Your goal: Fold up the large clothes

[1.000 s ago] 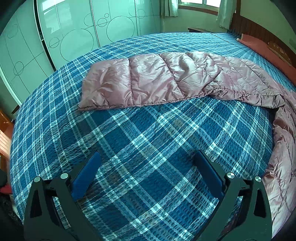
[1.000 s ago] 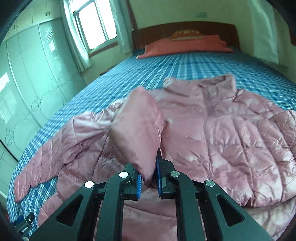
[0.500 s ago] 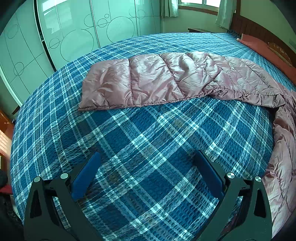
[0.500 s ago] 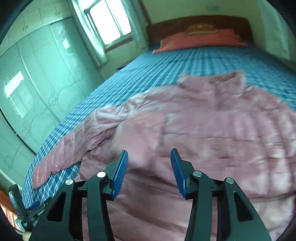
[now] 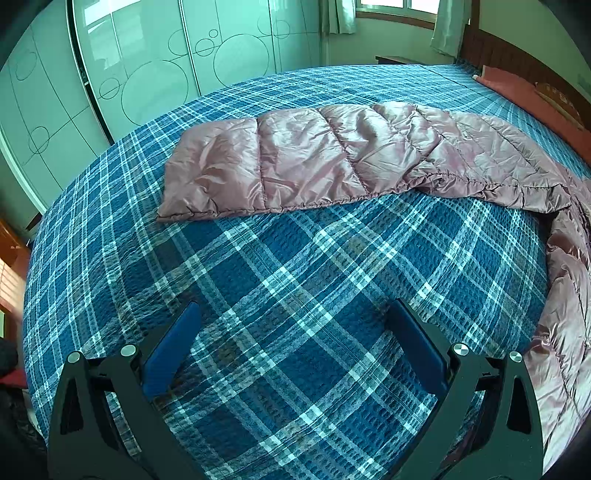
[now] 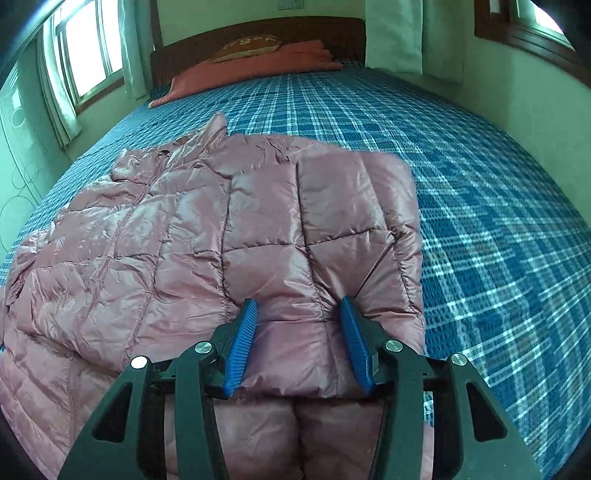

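Lying spread across the bed [image 6: 480,192] is a pink quilted jacket [image 6: 155,258], and both grippers hang over it from the foot end. Under the right gripper [image 6: 299,306] a folded-over sleeve [image 6: 332,229] lies across the jacket's body, its cuff end running away from the gripper toward the headboard [image 6: 258,33]. That gripper's jaws have just been opening; they now stand about half apart, the blue pads [image 6: 242,343] to either side of a puffy panel of the sleeve, with nothing clamped between them. Whether the pads brush the fabric I cannot tell. The jacket's collar [image 6: 207,136] lies ahead of the gripper and to its left, and beyond it a red pillow [image 6: 258,62] rests against the headboard. The left gripper [image 5: 291,310] hovers wide open over bare blue plaid bedspread [image 5: 295,277], holding nothing. Ahead of it the jacket's other sleeve [image 5: 314,166] lies stretched out flat across the bedspread, well apart from the fingers, its cuff pointing to the gripper's left. To that gripper's right the jacket's body [image 5: 565,332] sits at the edge of view. Pale green wardrobe doors [image 5: 147,74] stand past the bed.
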Tool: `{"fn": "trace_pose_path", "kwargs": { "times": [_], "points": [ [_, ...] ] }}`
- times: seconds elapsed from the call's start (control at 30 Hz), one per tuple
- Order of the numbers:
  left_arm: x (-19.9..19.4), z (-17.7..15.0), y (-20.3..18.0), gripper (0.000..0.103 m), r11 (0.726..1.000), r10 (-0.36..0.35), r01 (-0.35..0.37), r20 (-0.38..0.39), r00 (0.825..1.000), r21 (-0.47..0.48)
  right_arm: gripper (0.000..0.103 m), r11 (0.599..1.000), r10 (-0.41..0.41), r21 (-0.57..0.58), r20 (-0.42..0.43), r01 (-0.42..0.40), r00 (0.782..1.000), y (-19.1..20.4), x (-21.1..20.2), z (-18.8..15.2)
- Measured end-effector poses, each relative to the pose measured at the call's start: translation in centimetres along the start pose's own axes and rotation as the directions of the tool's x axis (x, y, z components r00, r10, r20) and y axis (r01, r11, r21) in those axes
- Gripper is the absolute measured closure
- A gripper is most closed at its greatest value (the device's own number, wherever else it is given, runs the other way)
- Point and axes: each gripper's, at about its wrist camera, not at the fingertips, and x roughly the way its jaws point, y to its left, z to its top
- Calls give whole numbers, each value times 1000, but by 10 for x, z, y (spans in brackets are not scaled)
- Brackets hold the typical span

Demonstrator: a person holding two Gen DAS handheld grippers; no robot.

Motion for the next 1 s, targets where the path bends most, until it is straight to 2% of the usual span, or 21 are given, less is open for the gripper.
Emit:
{"fn": "trace_pose_path", "kwargs": {
  "times": [0.1, 0.17, 0.23, 0.3, 0.4, 0.47, 0.57, 0.67, 0.77, 0.9, 1.0],
  "points": [
    [-1, 0, 0, 2, 1000, 3, -3, 1, 1000, 3, 55, 999, -31, 30, 81, 29, 996, -7, -10, 27],
    [-1, 0, -1, 2, 1000, 5, -5, 1, 1000, 5, 55, 997, -51, 53, 90, 47, 995, -15, 5, 44],
    [-1, 1, -1, 2, 1000, 4, -5, 1, 1000, 4, 55, 995, -67, 76, 42, 64, 997, -26, 30, 49],
    [-1, 0, -1, 2, 1000, 5, -5, 2, 1000, 4, 54, 994, -48, 93, -57, 53, 997, -30, 64, 43],
    [-1, 0, -1, 2, 1000, 4, -4, 2, 1000, 4, 54, 994, -88, 65, -41, 91, 995, -20, 55, 48],
    [-1, 0, -1, 2, 1000, 5, -5, 2, 1000, 4, 54, 995, -56, 83, 14, 54, 998, -9, 31, 43],
    [-1, 0, -1, 2, 1000, 4, -4, 3, 1000, 4, 54, 999, -11, 30, 64, 10, 998, 13, 5, 26],
    [-1, 0, -1, 2, 1000, 5, -5, 3, 1000, 4, 54, 1000, 13, -21, 40, -12, 999, 32, 5, -3],
    [-2, 0, -1, 2, 1000, 4, -4, 3, 1000, 3, 54, 996, -39, -81, 10, 40, 999, 39, 25, -20],
    [-2, -1, -2, 2, 1000, 4, -4, 3, 1000, 3, 52, 997, -26, -69, 3, 26, 1000, 38, 28, -17],
    [-2, 0, -3, 2, 1000, -5, 5, 2, 1000, -2, 52, 999, -16, -46, 10, 16, 1000, 35, 13, -16]
  ]
}}
